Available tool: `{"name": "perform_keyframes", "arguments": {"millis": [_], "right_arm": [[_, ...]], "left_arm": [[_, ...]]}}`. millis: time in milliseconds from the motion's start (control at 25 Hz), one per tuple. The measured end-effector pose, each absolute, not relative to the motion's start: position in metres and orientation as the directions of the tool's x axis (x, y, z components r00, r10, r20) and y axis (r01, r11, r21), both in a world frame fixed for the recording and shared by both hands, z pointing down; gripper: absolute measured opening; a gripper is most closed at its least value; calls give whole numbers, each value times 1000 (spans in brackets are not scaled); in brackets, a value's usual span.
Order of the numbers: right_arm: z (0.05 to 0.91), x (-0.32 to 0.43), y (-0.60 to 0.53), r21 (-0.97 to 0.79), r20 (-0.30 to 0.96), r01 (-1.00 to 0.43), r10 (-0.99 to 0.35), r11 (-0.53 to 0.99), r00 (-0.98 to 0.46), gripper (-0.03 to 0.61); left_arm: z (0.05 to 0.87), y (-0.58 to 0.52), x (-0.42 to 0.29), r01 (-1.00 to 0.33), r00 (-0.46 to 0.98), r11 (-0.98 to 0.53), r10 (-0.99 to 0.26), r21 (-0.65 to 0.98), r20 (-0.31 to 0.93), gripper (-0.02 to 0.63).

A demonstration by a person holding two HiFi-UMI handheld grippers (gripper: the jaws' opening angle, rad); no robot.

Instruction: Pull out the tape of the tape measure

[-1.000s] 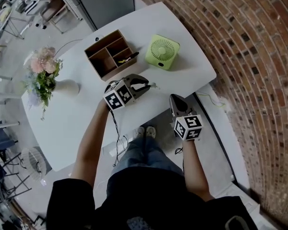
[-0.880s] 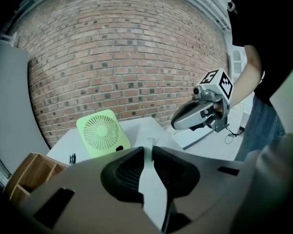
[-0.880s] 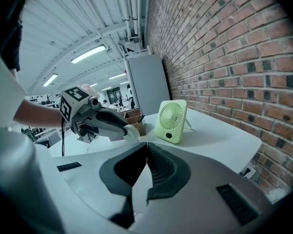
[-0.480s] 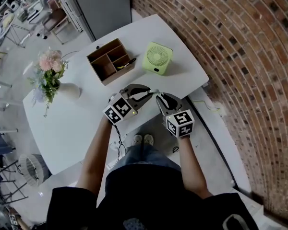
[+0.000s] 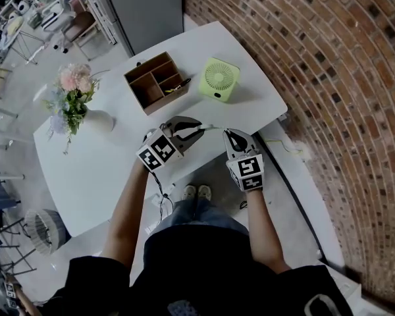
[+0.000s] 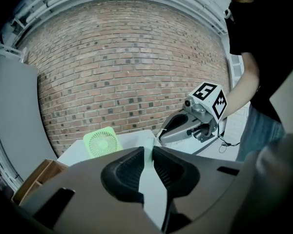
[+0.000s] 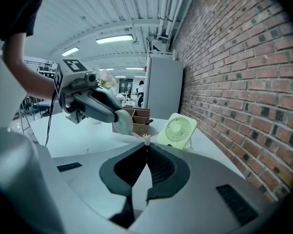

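— So, what is being gripped by each tool?

— The case (image 7: 123,121) is being clamped in the left gripper (image 5: 199,128), whose jaws are being propped partly apart by it. The end of the tape (image 5: 214,129) is being pinched at the very tips of the right gripper (image 7: 147,147), whose jaws are being pressed fully together on it.

— And which way is the case lying from the right gripper?

— Just ahead of its tips and off to their left, near, with only a short run of tape being shown between the two. The tape's long axis is being laid from tips to tips, so a pull straight back along that line, away from the case, is probably being called for. A slip is likely being risked by any sideways drag on so shallow a pinch.
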State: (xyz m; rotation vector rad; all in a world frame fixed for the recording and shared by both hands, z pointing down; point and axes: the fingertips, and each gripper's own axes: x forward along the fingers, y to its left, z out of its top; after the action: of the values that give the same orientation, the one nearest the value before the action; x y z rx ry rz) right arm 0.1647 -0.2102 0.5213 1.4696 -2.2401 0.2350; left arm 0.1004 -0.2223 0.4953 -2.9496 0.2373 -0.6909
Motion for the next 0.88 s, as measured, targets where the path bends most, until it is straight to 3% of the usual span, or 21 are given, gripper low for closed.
{"name": "perform_keyframes", "arguments": {"millis": [360, 880], "right_arm": [[526, 185, -215, 267, 487, -890, -849, 369, -205, 4], [536, 226, -223, 362, 509, -878, -855, 314, -96, 4]], "left_arm": [[510, -233, 62, -174, 851, -974, -224, -146, 476, 72], [528, -249, 0, -257, 801, -958, -283, -124, 528, 73]]}}
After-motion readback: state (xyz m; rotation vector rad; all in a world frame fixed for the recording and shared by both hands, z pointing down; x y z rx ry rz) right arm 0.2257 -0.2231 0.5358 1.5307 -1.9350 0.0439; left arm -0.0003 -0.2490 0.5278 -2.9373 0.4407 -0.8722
